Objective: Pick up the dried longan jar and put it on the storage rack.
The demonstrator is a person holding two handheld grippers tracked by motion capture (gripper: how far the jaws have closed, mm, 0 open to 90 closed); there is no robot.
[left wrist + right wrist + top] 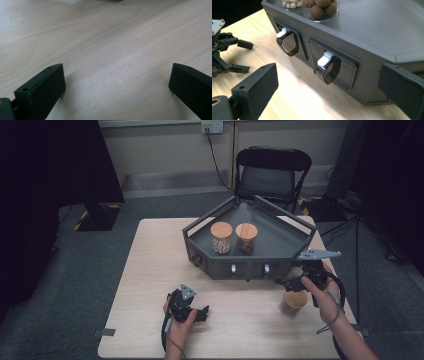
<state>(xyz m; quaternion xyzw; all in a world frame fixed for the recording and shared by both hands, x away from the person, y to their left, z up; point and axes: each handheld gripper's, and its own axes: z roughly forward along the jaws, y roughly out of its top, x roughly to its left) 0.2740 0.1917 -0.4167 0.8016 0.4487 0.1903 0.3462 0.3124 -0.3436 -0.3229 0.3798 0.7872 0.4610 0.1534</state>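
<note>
A dark grey tray (280,245) stands at the table's far middle and carries two glass jars with wooden lids. One jar (221,238) holds pale balls, the other (246,238) brown ones. A third jar (293,304) stands on the table at the front right, just under my right gripper (295,283). That right gripper (329,85) is open, its jaws facing the tray's front wall (362,82) and its two white levers (325,58). Resting low on the table at the front left, my left gripper (202,312) is open over bare wood (117,82).
A black folding chair (272,170) stands behind the light wooden table (150,270). Cables lie on the floor at the right. My left gripper (227,53) lies off to the left in the right gripper view. Open tabletop stretches along the left side.
</note>
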